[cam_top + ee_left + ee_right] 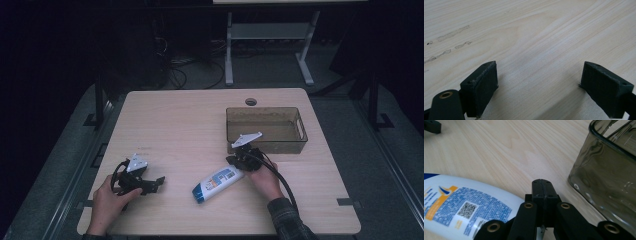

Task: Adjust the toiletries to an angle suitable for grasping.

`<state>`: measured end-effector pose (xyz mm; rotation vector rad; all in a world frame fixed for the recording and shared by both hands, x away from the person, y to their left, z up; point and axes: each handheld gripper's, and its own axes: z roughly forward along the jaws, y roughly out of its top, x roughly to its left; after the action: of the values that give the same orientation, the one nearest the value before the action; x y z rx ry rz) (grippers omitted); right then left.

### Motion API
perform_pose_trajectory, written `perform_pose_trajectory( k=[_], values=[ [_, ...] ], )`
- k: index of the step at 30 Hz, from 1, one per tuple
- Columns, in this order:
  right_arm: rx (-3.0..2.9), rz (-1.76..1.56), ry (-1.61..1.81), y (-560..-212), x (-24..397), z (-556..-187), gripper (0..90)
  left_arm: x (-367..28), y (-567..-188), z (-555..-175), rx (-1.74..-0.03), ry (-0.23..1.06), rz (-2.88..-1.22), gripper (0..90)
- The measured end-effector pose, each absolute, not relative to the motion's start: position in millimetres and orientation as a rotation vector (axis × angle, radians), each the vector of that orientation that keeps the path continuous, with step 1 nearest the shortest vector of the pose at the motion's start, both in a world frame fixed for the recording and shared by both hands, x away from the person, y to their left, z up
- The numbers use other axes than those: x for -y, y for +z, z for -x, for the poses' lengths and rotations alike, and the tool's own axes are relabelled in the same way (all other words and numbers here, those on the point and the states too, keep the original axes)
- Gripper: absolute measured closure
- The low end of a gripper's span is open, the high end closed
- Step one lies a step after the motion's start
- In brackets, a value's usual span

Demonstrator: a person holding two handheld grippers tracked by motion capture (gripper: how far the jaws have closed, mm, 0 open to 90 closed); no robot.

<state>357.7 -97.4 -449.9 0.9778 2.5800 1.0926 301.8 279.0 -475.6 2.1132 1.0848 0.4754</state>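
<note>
A white shampoo bottle [218,183] with a blue cap and blue label lies on its side on the wooden table [185,125]. My right gripper [236,159] sits at the bottle's upper end, just in front of a smoky clear plastic bin [266,131]. In the right gripper view its jaws are pressed together with nothing between them, the gripper [542,182] shut beside the bottle [461,202] and near the bin's wall [604,177]. My left gripper [159,181] rests on the table at the front left, and in its own view it [539,80] stands open over bare wood.
The bin stands at the right of the table, near a round cable hole [250,101]. The floor, a white desk frame [270,40] and cables lie beyond the far edge. A corner of the left gripper [432,126] shows at the top left of the right gripper view.
</note>
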Motion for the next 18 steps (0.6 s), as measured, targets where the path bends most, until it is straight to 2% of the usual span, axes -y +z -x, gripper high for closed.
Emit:
perform_pose_trajectory(
  k=[18],
  values=[
    [-2.604, -0.967, 1.100, -448, 112, -337, 89.9, -279, -476, -302, -1.085, 0.475, -2.114, 12.7]
  ],
)
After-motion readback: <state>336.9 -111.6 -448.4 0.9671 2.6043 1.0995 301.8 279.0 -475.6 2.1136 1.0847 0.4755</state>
